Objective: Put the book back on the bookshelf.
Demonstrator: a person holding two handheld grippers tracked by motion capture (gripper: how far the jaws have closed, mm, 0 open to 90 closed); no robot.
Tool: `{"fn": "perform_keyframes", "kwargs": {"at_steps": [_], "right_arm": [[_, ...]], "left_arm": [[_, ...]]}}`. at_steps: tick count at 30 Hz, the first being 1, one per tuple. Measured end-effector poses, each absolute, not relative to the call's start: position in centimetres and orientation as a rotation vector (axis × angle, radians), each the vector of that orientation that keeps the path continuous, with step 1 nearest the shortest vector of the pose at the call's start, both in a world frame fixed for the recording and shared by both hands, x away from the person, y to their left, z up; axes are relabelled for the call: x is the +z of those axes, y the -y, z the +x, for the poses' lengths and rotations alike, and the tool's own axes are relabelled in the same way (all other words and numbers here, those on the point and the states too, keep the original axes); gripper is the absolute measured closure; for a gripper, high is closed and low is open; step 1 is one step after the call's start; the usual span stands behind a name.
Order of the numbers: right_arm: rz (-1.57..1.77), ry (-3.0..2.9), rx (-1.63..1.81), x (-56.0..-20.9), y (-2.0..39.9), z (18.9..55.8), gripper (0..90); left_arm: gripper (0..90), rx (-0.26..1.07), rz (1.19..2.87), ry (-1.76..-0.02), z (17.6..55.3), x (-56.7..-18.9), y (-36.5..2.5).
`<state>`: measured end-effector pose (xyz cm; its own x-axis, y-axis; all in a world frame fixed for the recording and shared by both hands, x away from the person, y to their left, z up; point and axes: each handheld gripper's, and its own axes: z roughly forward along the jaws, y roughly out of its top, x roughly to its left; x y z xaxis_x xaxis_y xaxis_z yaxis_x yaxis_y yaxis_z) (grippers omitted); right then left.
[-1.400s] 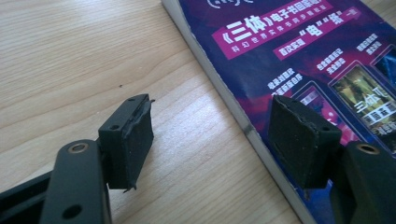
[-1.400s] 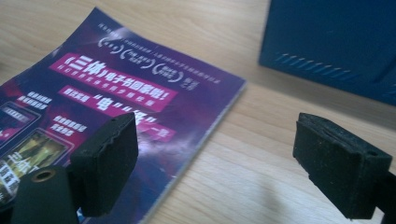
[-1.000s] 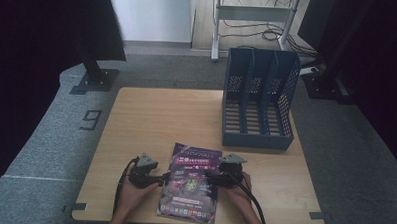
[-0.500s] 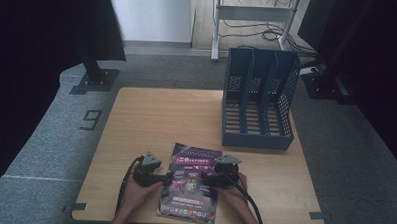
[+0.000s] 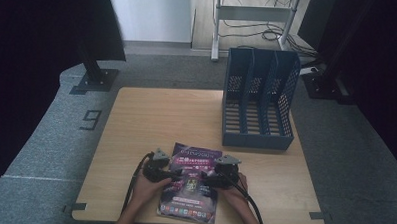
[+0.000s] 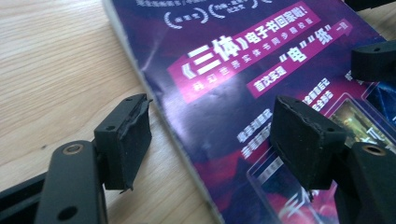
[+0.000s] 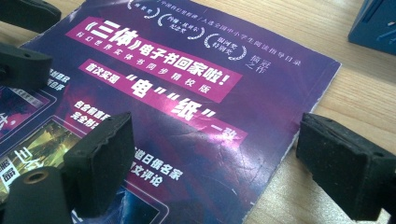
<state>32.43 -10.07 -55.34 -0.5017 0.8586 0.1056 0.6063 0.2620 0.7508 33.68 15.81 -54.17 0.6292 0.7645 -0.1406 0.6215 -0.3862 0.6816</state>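
Both pairs of jaws stand wide, each straddling one long edge of the glossy purple magazine lying flat at the lower centre of the high view. Since a second ago the left gripper and right gripper have closed inward over it, ready to pinch. The light wooden table lies open above; the blue slotted file rack waits upper right.

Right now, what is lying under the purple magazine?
The magazine lies flat on the wooden table; bare wood shows at both long edges. Anything beneath its middle is covered. Each open gripper, left and right, straddles one edge.
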Motion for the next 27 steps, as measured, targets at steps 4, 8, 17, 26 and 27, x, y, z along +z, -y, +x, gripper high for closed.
{"fn": "perform_keyframes", "kwargs": {"at_steps": [4,8,17,26,27], "right_arm": [[1.341,-2.208,1.096,-55.40,10.08,32.37,11.7],[1.344,-2.206,1.095,-55.39,10.08,32.32,12.2],[1.349,-2.200,1.094,-55.38,10.07,32.23,12.8],[1.349,-2.199,1.094,-55.38,10.09,32.21,13.1],[1.349,-2.199,1.094,-55.38,10.09,32.21,13.1]], "left_arm": [[26.1,0.271,2.133,-1.081,33.51,-54.19,-15.28],[25.9,0.276,2.127,-1.091,33.44,-54.22,-15.15],[26.8,0.292,2.124,-1.108,33.35,-54.12,-14.97],[28.1,0.271,2.087,-1.106,33.25,-53.72,-15.19],[28.1,0.273,2.083,-1.102,33.19,-53.59,-15.20]]}}
